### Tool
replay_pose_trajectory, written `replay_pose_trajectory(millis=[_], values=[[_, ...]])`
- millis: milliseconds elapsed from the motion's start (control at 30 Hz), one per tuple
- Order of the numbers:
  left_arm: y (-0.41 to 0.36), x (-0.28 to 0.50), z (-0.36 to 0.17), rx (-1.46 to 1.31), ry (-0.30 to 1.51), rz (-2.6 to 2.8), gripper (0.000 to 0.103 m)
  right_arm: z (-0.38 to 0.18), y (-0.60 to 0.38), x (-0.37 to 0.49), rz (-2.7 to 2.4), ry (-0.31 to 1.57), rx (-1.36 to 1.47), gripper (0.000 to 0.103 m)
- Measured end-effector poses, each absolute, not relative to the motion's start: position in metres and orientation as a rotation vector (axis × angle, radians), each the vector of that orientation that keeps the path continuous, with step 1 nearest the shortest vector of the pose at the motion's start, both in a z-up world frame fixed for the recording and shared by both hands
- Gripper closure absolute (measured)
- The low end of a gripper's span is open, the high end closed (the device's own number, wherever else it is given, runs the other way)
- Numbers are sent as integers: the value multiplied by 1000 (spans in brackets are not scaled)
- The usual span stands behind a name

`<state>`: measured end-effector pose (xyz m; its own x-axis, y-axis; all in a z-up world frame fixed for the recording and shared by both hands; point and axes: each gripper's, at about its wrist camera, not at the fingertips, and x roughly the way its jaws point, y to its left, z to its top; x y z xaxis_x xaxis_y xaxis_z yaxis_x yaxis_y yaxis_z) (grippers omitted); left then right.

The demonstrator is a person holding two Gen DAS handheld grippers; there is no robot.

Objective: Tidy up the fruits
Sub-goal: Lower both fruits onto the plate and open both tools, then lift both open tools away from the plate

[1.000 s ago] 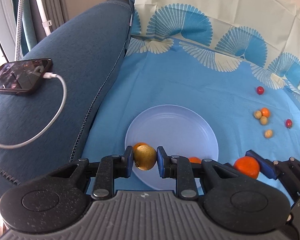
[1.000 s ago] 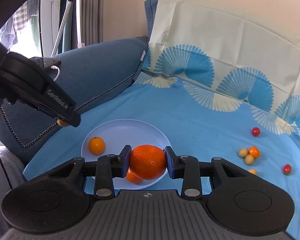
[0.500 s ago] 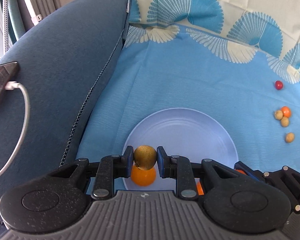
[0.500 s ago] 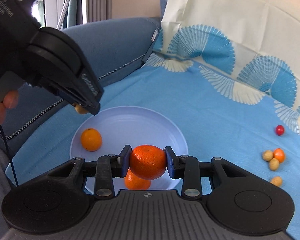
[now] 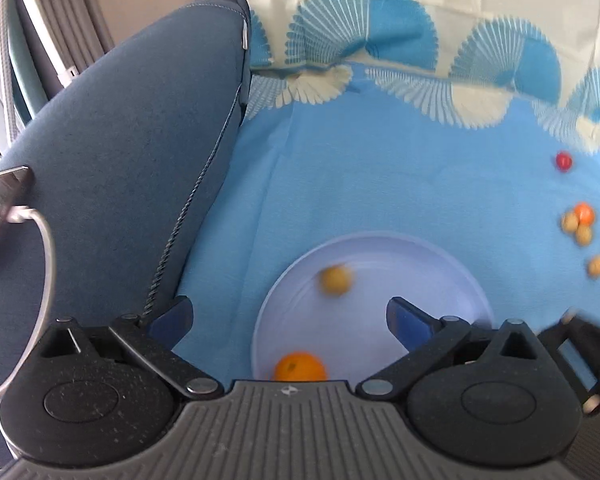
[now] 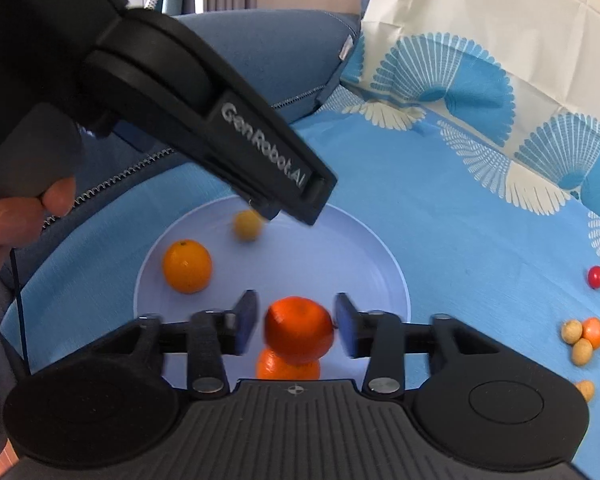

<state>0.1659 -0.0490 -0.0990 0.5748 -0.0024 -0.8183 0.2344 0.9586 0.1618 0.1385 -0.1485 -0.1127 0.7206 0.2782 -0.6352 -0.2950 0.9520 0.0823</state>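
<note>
A pale blue plate [image 5: 420, 252] [image 6: 364, 248] lies on the blue cloth. My left gripper [image 5: 288, 314] is wide open above the plate's near edge; a blurred yellow-brown fruit [image 5: 335, 279] [image 6: 247, 225] is on or just above the plate. An orange [image 5: 300, 366] [image 6: 187, 266] sits in the plate. My right gripper [image 6: 296, 320] has its jaws parted, with gaps on both sides of a blurred tangerine [image 6: 299, 329] between them, over another tangerine [image 6: 287, 367] in the plate.
Small fruits lie on the cloth at the right: a red one [image 5: 563, 161] [image 6: 596, 277], a small orange one [image 5: 583, 213] and several tan ones [image 5: 583, 235]. A blue sofa arm [image 5: 120, 160] with a phone [image 5: 0, 208] and a white cable is at left.
My left gripper opened and let go of the yellow-brown fruit, which dropped toward the plate. My right gripper's jaws parted from the tangerine. Both moved forward over the plate.
</note>
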Motion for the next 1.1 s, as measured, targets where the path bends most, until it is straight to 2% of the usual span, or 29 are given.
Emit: replay_pose_trajectory(millis=[33,100,200,300,567,1100], values=[[-47,160,-96,274,946,-133,0,-110,-149,136,310,696,-24,38],[-40,146,-87,267,932,-121,0,-102,-150,127,279,701,-27,22],[-24,120,-72,229,931,-117,0,-89,-153,104,228,713,-10,12],[-9,91,-60,209,936,-101,0,-77,-159,75,176,745,21,7],[14,31,-34,145,941,-68,0,-44,-169,8,50,749,173,2],[9,-45,10,171,793,-103,0,-1,-170,-87,5,585,185,1]])
